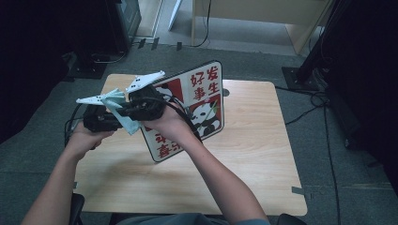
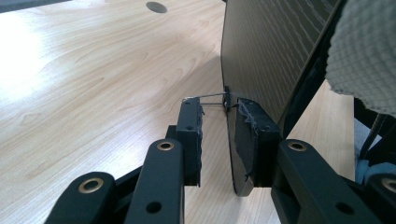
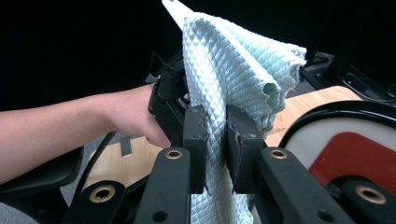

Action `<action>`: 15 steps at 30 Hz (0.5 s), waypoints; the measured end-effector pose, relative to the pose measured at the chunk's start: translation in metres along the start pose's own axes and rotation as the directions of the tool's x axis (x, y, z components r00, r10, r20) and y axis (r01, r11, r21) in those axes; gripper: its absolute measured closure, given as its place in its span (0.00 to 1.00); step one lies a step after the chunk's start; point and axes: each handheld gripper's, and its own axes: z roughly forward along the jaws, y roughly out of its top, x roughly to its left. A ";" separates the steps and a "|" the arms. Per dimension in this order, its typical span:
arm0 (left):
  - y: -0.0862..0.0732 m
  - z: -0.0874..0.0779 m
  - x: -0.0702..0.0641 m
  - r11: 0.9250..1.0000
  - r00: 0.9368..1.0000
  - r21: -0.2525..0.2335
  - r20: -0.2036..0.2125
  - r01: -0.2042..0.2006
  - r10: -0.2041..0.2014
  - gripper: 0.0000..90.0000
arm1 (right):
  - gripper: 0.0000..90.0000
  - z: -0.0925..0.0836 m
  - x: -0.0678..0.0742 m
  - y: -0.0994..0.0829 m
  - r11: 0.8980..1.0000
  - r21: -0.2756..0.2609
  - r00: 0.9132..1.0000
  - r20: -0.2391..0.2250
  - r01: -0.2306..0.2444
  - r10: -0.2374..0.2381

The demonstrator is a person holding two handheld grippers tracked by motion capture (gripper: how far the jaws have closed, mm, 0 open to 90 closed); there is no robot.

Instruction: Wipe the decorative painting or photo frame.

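Right gripper view shows my right claw [image 3: 215, 135] clamped on the cloth [image 3: 233, 65], my left claw [image 2: 219, 135] loosely straddling the sign [image 2: 275, 51]; next, I'd wipe its face.

The cloth [image 3: 233, 60] was a soft pale-blue fabric with a quilted diamond weave. The panda board [image 1: 206, 101] had a glossy printed face and a matt dark back, possibly wood-grained. The table [image 2: 93, 79] was smooth light wood laminate. The jaw pads looked rough, matt black.
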 end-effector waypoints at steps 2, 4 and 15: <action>0.000 0.000 0.000 1.000 1.000 0.003 -0.001 0.002 -0.002 0.80 | 0.89 -0.001 -0.001 0.000 1.000 -0.001 1.000 0.002 -0.006 0.006; 0.000 0.001 0.000 1.000 1.000 0.005 0.002 0.002 -0.002 0.80 | 0.89 -0.003 -0.002 0.000 1.000 -0.004 1.000 0.007 -0.010 0.010; 0.000 0.003 -0.002 1.000 1.000 0.009 0.005 -0.001 0.001 0.79 | 0.89 -0.007 -0.005 -0.008 1.000 0.005 1.000 0.018 -0.015 0.015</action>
